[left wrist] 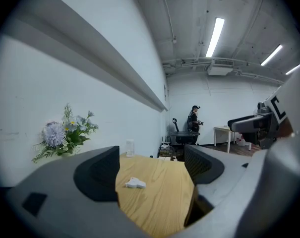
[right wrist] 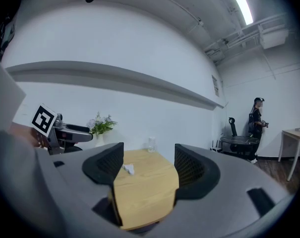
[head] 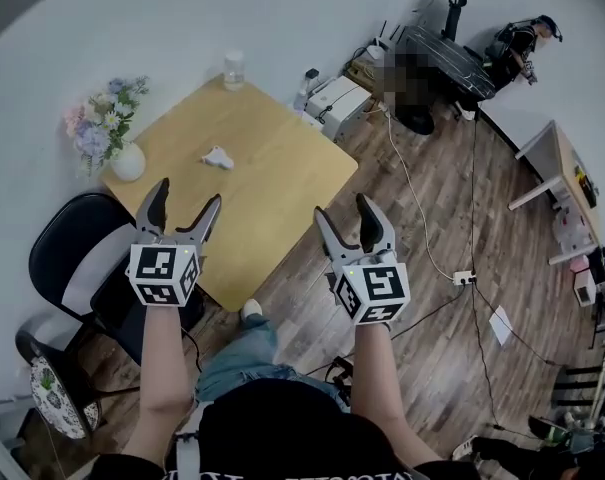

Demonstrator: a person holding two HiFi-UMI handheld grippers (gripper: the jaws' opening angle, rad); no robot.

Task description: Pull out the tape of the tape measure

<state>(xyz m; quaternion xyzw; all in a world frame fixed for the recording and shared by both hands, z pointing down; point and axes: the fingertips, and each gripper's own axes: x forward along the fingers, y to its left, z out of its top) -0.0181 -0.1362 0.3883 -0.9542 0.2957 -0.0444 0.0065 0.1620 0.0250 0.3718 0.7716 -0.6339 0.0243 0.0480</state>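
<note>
A small white tape measure lies on the wooden table, toward its far left part; it also shows as the white tape measure and the tape measure. My left gripper hovers open over the table's near left edge, well short of it. My right gripper is open beyond the table's right edge, over the floor. Nothing is between the jaws of either one. The left gripper and the right gripper both look along the tabletop.
A white vase of flowers stands at the table's left corner, a clear cup at the far corner. A black chair sits left of the table. Cables and a power strip lie on the wood floor. A person stands far off.
</note>
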